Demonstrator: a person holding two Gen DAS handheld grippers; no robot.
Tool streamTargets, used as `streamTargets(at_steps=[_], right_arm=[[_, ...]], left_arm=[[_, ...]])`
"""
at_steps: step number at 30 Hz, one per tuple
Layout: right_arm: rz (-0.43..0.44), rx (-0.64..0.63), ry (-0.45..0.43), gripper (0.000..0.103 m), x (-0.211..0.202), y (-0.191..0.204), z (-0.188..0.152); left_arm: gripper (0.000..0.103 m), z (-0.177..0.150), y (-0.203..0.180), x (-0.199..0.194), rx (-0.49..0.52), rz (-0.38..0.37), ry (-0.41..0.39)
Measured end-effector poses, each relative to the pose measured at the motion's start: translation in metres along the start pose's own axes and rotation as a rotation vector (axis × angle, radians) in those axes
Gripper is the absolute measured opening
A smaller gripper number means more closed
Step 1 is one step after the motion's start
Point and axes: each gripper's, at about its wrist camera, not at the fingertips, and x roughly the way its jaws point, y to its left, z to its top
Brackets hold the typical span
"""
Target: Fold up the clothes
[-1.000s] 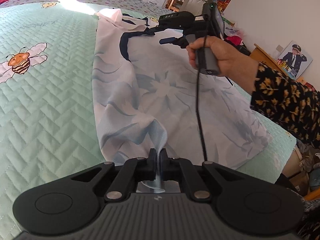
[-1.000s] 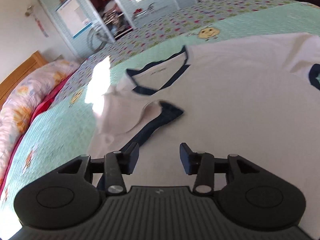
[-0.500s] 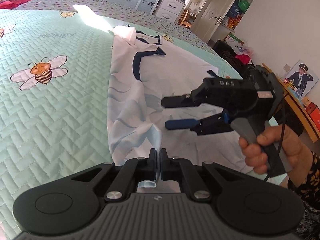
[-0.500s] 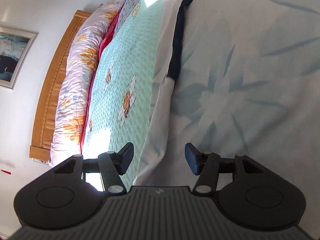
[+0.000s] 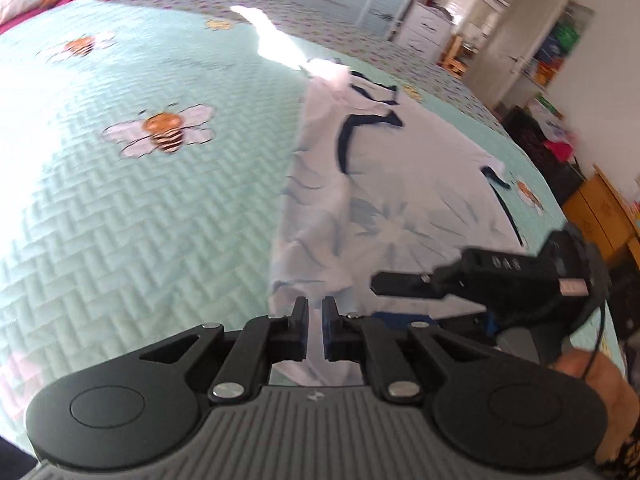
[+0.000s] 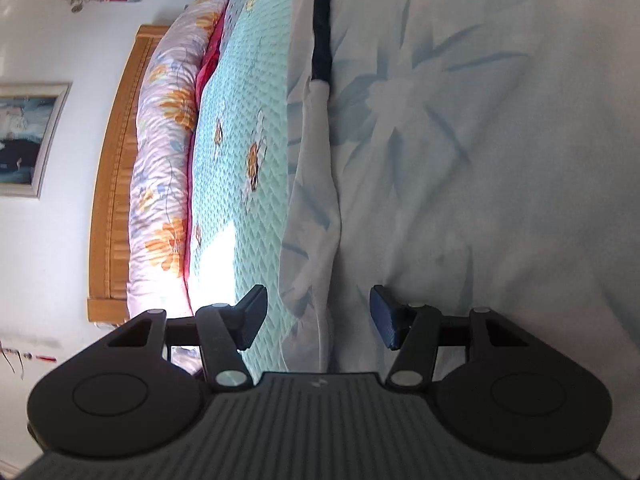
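A white shirt (image 5: pixel 400 200) with a pale blue leaf print and navy collar trim lies spread on the mint bee-patterned quilt (image 5: pixel 140 220). My left gripper (image 5: pixel 315 320) holds the shirt's near hem corner lifted off the bed. Its jaws are opening by a sliver, with the cloth still between them. My right gripper (image 5: pixel 384 300) hovers just to its right, rolled on its side and open. In the right wrist view the folded side edge of the shirt (image 6: pixel 460 140) runs between the fingers of the right gripper (image 6: pixel 316 312), and neither pad touches it.
A floral duvet (image 6: pixel 160 140) and a wooden headboard (image 6: pixel 112 160) lie along the far side of the quilt (image 6: pixel 256 80). White drawers (image 5: pixel 424 32) and a wooden cabinet (image 5: pixel 600 208) stand beyond the bed. A hand (image 5: pixel 588 372) grips the right tool.
The right gripper swung from the collar end back to the near hem and rolled sideways, beside the left gripper. The left gripper rose with the hem, and its finger gap widened slightly.
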Motion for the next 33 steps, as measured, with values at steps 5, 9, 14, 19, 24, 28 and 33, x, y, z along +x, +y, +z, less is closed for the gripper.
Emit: streamTargets(at_steps=[5, 9, 14, 19, 24, 28, 33], right_arm=[[-0.011, -0.046, 0.031, 0.058, 0.023, 0.014, -0.015], [-0.025, -0.082, 0.058, 0.054, 0.035, 0.021, -0.02], [-0.026, -0.06, 0.075, 0.011, 0.033, 0.008, -0.026], [0.083, 0.041, 0.062, 0.008, 0.014, -0.001, -0.015], [0.134, 0.051, 0.049, 0.008, -0.004, 0.012, 0.001], [0.128, 0.02, 0.052, 0.008, -0.008, 0.024, 0.008], [0.001, -0.027, 0.057, 0.014, -0.008, 0.024, 0.003]], left_arm=[[0.016, -0.005, 0.015, -0.01, 0.008, 0.111, -0.002], [0.029, -0.021, 0.009, -0.002, 0.129, 0.126, 0.024], [0.032, -0.035, 0.005, 0.01, 0.19, 0.14, 0.037], [0.042, -0.039, -0.003, 0.015, 0.269, 0.14, 0.007], [0.047, -0.039, -0.017, 0.024, 0.33, 0.076, -0.013], [0.052, -0.045, -0.029, 0.032, 0.412, 0.118, -0.022], [0.053, -0.046, -0.019, 0.035, 0.388, 0.126, -0.007]])
